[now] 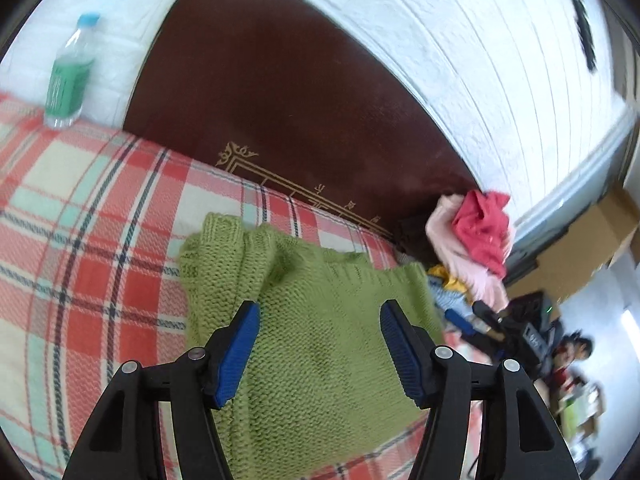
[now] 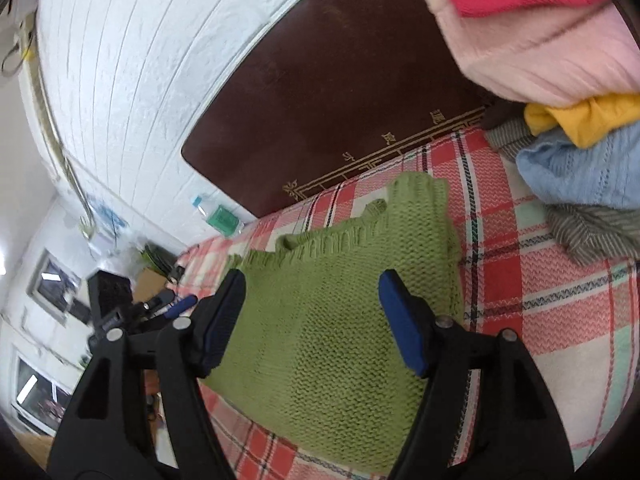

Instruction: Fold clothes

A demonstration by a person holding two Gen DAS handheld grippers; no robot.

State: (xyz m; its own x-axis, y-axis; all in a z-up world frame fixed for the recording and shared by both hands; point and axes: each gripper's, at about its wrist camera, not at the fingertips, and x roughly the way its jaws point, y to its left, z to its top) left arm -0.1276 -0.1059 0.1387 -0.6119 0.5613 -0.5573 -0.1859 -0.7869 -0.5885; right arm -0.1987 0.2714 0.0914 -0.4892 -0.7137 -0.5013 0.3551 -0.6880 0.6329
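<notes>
Your left hand-held gripper (image 1: pixel 320 344) and right hand-held gripper (image 2: pixel 312 320) hang apart, empty, above the folded sweater (image 1: pixel 312 320). The pile (image 2: pixel 560 100) beyond remains unfolded.

Left gripper (image 1: pixel 319 344) jaws spread, right gripper (image 2: pixel 312 320) likewise

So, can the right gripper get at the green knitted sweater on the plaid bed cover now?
Probably yes. The right gripper hangs just over the green knitted sweater with its jaws open, and nothing lies between them; the pile of clothes sits off to the side.
</notes>
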